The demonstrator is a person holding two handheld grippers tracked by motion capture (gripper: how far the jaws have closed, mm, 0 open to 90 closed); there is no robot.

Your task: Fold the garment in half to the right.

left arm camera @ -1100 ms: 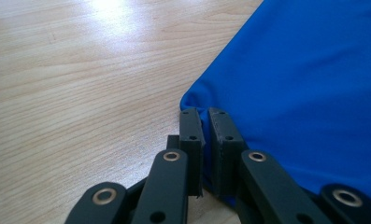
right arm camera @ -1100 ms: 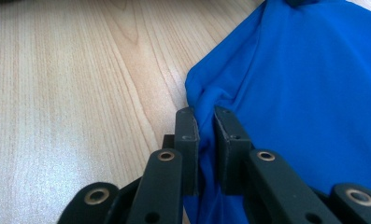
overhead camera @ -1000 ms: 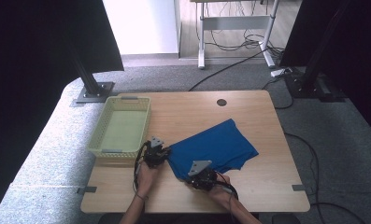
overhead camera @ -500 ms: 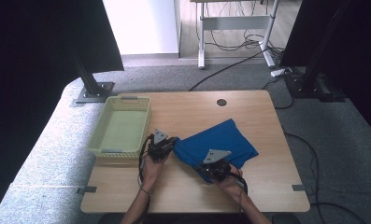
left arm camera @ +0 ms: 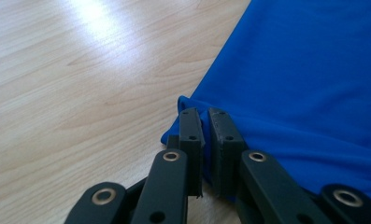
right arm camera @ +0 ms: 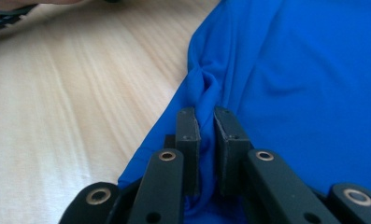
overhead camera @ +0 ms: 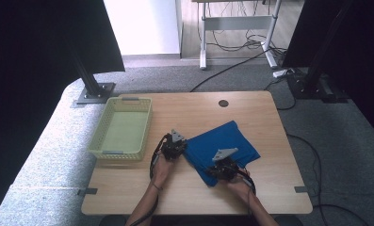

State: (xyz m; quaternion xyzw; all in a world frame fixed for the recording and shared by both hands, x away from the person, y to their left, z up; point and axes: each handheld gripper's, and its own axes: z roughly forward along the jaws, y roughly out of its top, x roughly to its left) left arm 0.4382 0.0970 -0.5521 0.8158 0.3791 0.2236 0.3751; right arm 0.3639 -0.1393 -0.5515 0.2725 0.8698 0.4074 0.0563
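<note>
A blue cloth (overhead camera: 227, 142) lies folded on the wooden table (overhead camera: 194, 113), right of centre. My left gripper (overhead camera: 176, 147) sits at the cloth's left corner. In the left gripper view its jaws are shut on that corner of the blue cloth (left arm camera: 309, 79), pinching the edge between the left gripper (left arm camera: 205, 116) tips. My right gripper (overhead camera: 223, 165) is at the cloth's near edge. In the right gripper view the right gripper (right arm camera: 205, 116) is shut on a bunched fold of the blue cloth (right arm camera: 304, 70).
A pale green basket (overhead camera: 110, 146) stands on the table's left side, close to my left hand. A round cable hole (overhead camera: 223, 103) is near the far edge. Bare wood (left arm camera: 80, 70) lies left of the cloth. Black stands and cables surround the table.
Both grippers have moved away from me and to the right with the cloth's near edge, pulling it over the rest. The cloth's outline is now more compact.
</note>
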